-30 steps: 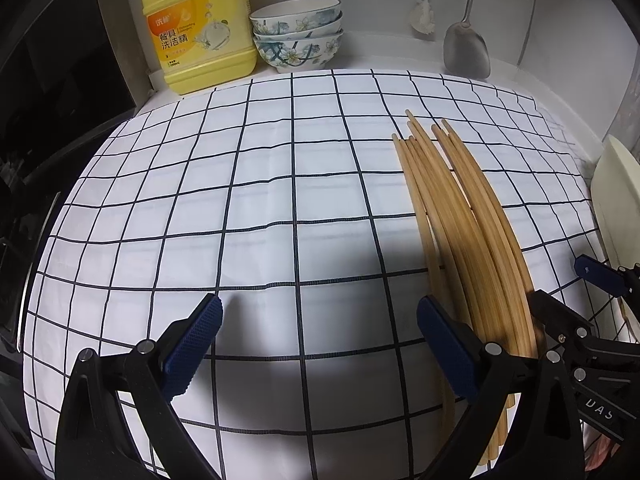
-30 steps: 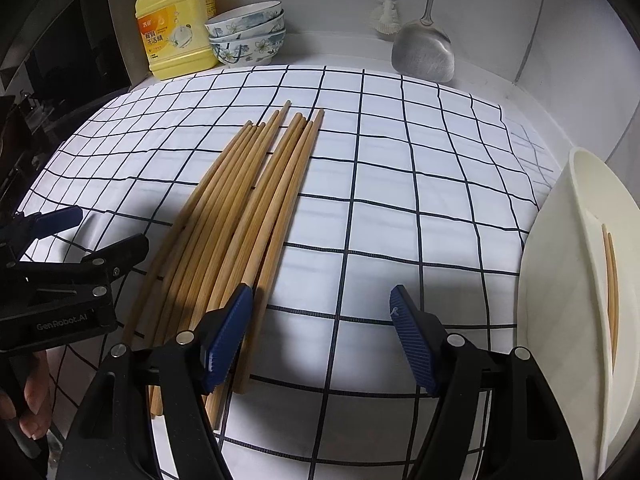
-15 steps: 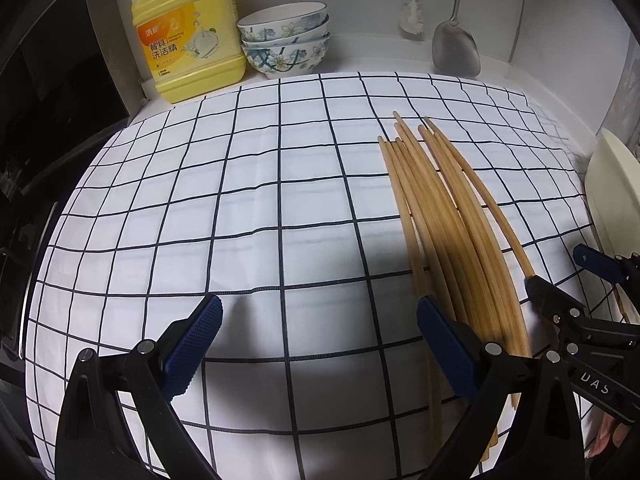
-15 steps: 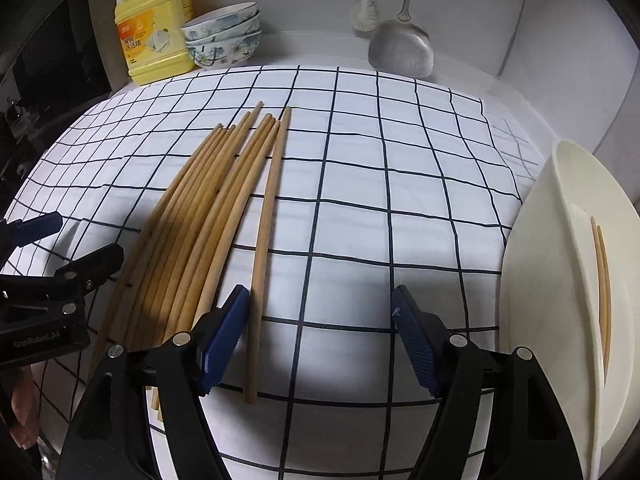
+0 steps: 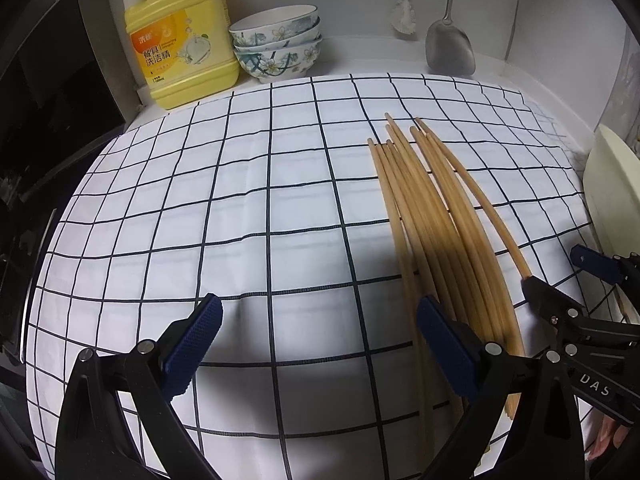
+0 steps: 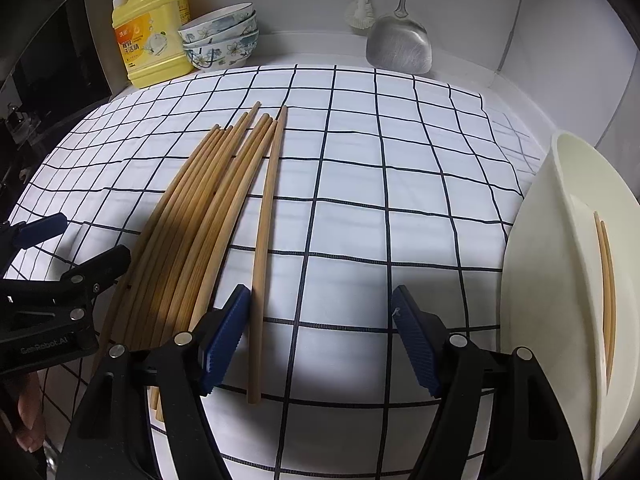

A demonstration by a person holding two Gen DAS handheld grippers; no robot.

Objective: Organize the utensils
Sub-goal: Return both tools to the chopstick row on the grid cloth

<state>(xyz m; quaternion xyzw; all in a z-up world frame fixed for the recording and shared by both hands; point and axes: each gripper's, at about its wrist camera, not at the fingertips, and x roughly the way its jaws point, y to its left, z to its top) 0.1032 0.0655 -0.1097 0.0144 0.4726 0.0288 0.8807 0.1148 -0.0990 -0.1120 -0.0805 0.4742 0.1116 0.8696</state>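
A bundle of several wooden chopsticks (image 6: 188, 236) lies lengthwise on the checked cloth (image 6: 360, 184). One chopstick (image 6: 266, 240) lies apart to the bundle's right, its near end between the fingers of my right gripper (image 6: 320, 312), close beside the left pad. That gripper is open and holds nothing. My left gripper (image 5: 318, 316) is open and empty over bare cloth, its right finger over the near ends of the bundle (image 5: 440, 232). At the right stands a cream tray (image 6: 560, 208) holding two chopsticks (image 6: 606, 280). Each gripper shows in the other's view: left (image 6: 88, 238), right (image 5: 556, 270).
Along the back wall stand a yellow detergent bottle (image 5: 180, 40) and a stack of flowered bowls (image 5: 278, 44). A metal spatula (image 6: 400, 44) and a brush (image 6: 360, 12) hang there. A dark appliance (image 5: 36, 120) borders the cloth's left edge.
One chopstick has come away from the bundle and now lies to its right, inside the right gripper's span. Both grippers stayed open and nearly still.
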